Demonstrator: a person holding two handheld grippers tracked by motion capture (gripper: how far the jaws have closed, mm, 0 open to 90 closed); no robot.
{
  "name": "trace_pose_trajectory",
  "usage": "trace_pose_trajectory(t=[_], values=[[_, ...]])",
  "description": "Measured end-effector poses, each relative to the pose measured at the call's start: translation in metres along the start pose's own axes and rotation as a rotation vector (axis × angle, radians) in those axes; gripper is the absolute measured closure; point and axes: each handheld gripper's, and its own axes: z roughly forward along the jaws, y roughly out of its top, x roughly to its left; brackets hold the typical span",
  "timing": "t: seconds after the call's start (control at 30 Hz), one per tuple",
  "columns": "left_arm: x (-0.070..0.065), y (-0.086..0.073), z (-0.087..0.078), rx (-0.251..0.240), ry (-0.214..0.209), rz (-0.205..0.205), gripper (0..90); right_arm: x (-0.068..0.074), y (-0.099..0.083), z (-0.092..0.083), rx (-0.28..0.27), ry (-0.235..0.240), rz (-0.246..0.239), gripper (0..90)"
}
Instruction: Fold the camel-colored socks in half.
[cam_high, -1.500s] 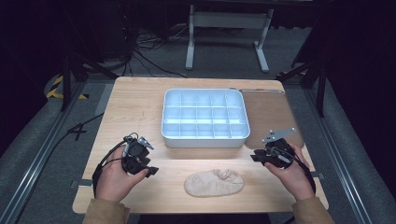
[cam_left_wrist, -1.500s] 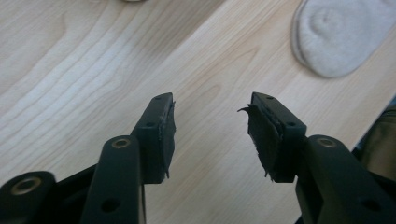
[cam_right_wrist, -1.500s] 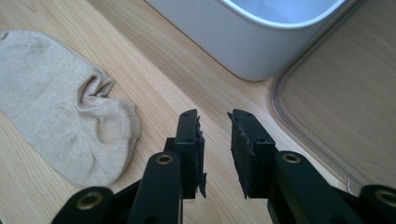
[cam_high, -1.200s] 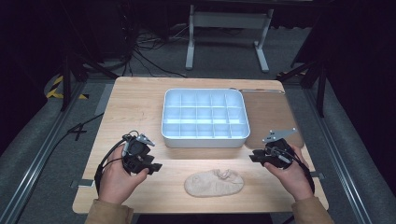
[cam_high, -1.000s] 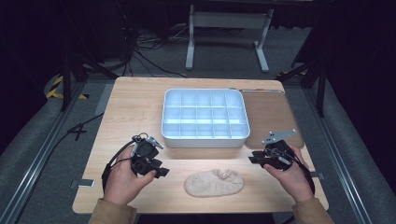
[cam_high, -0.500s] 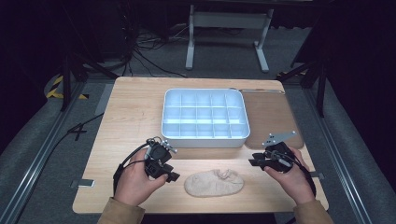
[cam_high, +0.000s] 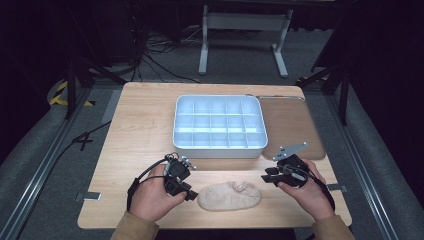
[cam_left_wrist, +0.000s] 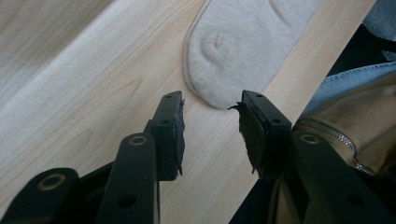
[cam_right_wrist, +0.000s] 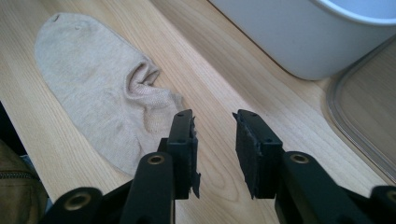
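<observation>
The beige, flat knitted sock (cam_high: 229, 196) lies near the wooden table's (cam_high: 140, 130) front edge, long axis left-right, between the left gripper (cam_high: 190, 192) and right gripper (cam_high: 265, 176), both part-open and empty, the right's jaws just opening.

a white compartment tray (cam_high: 219, 122) sits on the wooden table (cam_high: 140, 130) beside a brown mat (cam_high: 290, 125).

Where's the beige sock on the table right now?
In the high view the beige sock lies flat near the table's near edge, between the left gripper and the right gripper, in front of the white divided tray.
</observation>
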Motion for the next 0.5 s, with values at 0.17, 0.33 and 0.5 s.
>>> trace_pose_trajectory(t=[0.17,0.33,0.5], values=[[0.002,0.0,0.009,-0.005,0.002,-0.022,60.6,0.001,0.0,0.005,0.012,0.005,-0.007,65.5],[0.004,0.002,0.021,-0.015,-0.002,-0.033,60.8,0.003,0.001,0.008,0.02,0.006,-0.015,64.9],[0.001,0.005,0.034,0.002,0.002,-0.03,60.0,0.005,0.001,0.011,0.031,0.007,-0.017,63.9]])
